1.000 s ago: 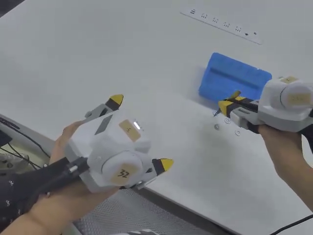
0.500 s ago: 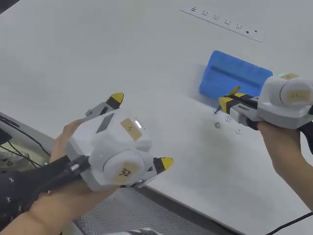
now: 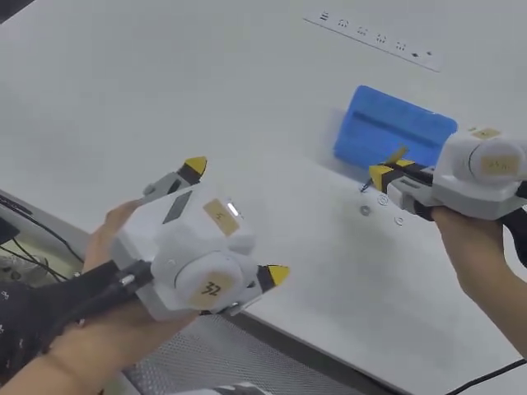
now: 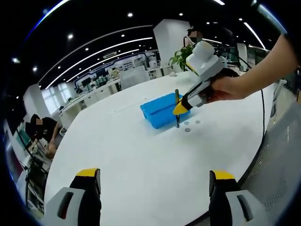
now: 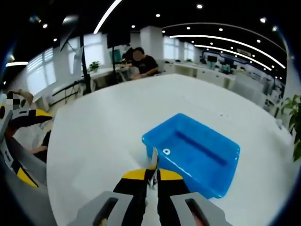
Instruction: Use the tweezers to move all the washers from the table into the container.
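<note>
- We see the left gripper (image 3: 235,220) in the lower left of the head view, held in a hand (image 3: 100,243) over the near edge of the white desk (image 3: 165,90). Its yellow-tipped jaws stand wide apart with nothing between them.
- The right gripper (image 3: 388,166) is at the right middle of the head view. Its jaws are pressed together and clamped on the tweezers (image 3: 366,186).
- The tweezers poke out toward the lower left of the frame. We cannot tell whether their tip touches the desk.
- Three washers (image 3: 365,211) lie on the desk just below and to the right of the tweezers' tip, near one another. As far as we can make out, none is caught between the tweezers' points.
- The blue container (image 3: 395,132) rests on the desk just above the right gripper in the head view, and its lower left corner is close to the tweezers' tip.
- In the right gripper view, a small pale ring (image 5: 166,151) shows inside the container near its closest corner. It looks like a washer.
- In the left gripper view, the right gripper appears right of centre in the upper half. The tweezers point straight down at the desk beside the container, with the washers just right of their tip.
- A power strip (image 3: 370,37) lies along the top of the head view, well apart from the container.
</note>
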Demonstrator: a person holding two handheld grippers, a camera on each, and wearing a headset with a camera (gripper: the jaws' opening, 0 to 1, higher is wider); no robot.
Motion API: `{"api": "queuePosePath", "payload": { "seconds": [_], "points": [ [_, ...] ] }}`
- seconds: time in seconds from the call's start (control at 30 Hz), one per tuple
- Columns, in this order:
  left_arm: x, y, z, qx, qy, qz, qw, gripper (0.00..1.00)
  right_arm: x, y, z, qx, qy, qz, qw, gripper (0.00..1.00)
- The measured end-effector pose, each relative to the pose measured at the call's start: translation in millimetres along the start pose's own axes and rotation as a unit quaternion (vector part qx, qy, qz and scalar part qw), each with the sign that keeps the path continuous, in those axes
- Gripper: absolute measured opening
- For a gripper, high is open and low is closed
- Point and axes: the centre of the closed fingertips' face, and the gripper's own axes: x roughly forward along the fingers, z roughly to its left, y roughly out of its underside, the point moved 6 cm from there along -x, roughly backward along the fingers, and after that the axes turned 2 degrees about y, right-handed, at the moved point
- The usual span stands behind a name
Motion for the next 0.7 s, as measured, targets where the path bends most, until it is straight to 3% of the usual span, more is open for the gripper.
{"api": "queuePosePath", "payload": {
  "seconds": [0.07,0.37,0.53,0.7],
  "points": [
    [-0.1,-0.3,-0.3,0.000,0.001,-0.001,1.0000,0.98,0.0,0.1,-3.2,0.019,0.002,0.004,0.9998,0.03],
    [-0.7,-1.3,-1.3,0.002,0.002,-0.004,1.0000,0.98,2.5,-2.7,3.4,0.006,0.013,0.013,0.9998,0.02],
    [-1.2,-1.9,-0.9,0.002,0.001,-0.007,1.0000,0.98,6.0,-4.9,4.5,0.003,0.010,0.030,0.9995,0.02],
    [-1.3,-1.7,0.5,0.000,-0.002,-0.008,1.0000,0.98,-2.7,-14.7,10.9,0.002,0.000,0.019,0.9998,0.02]
  ]
}}
